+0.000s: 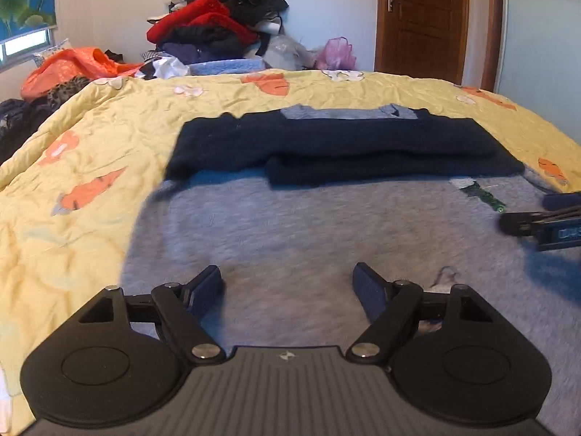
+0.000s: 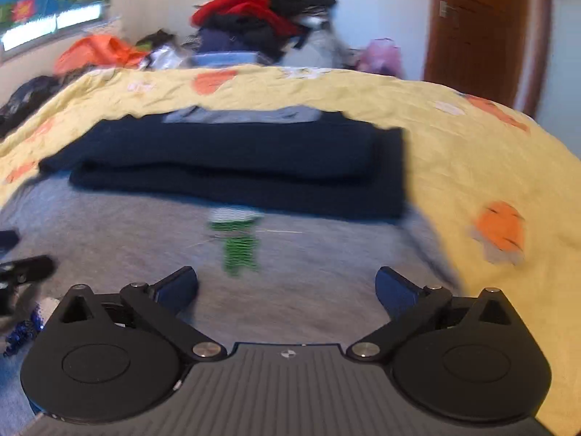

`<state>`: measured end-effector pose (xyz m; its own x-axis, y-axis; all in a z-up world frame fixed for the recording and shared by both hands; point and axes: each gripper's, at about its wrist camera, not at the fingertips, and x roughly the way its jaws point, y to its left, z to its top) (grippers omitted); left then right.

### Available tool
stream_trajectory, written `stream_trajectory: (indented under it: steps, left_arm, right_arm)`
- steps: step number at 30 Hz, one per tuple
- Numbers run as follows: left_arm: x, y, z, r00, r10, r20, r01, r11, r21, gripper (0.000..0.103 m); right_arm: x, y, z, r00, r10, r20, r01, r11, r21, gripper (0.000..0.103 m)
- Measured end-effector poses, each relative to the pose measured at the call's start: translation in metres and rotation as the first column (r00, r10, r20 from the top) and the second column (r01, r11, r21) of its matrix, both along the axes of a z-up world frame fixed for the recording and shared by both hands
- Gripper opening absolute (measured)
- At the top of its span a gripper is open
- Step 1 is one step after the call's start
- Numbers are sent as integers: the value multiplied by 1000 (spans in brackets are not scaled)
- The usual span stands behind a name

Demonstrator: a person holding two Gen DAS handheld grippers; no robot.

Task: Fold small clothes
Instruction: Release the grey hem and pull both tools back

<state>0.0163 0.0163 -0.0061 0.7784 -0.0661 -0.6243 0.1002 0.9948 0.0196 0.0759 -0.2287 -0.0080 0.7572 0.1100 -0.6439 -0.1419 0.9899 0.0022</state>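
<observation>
Both grippers are hanging with jaws apart, nothing between: left gripper (image 1: 287,283), right gripper (image 2: 287,287), over grey garment (image 1: 290,225), navy sleeves (image 1: 326,138) folded mid-frame.

garment (image 1: 290,225): grey, navy sleeves | quilt (image 1: 90,138): yellow, orange carrots | door (image 1: 421,18): brown

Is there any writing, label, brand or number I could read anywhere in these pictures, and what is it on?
No text can be read here.
Small white emblem on the left hand-held gripper body: a mark, no letters.
Pale marking on the right hand-held gripper at the left view's edge: too blurred to read.
Green and white patch on the grey garment: stripes, blurred, no legible words.
</observation>
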Motion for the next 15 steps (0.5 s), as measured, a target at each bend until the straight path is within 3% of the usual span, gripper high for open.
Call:
stream_trajectory:
  steps: [4,7,8,10,12,15]
  left_arm:
    - [1,4,2,1000,-1,6,1,1000,26,81]
    - [-26,-7,10,999,19,47,-25,991,130,79]
    - [-41,-10,14,999,4,53,-11,992,128,79]
    - [-69,-17,20,998,-55,41,54,997,46,79]
    - [-89,-30,20,994,-105,23,105,994,19,79]
    - [-102,-45,7,991,-132,-4,132,989,68,81]
  right_arm:
    - [-2,-5,-1,1000,2,-3,-2,1000,-22,102]
    - [-23,2,11,1000,-29,5,29,999,-21,90]
    - [-39,4,18,1000,-5,20,5,1000,23,88]
    - [-69,12,25,996,79,45,-84,989,120,95]
    - [-88,31,21,988,150,18,-151,985,82,98]
    - [-104,49,2,983,183,-20,-184,982,-53,100]
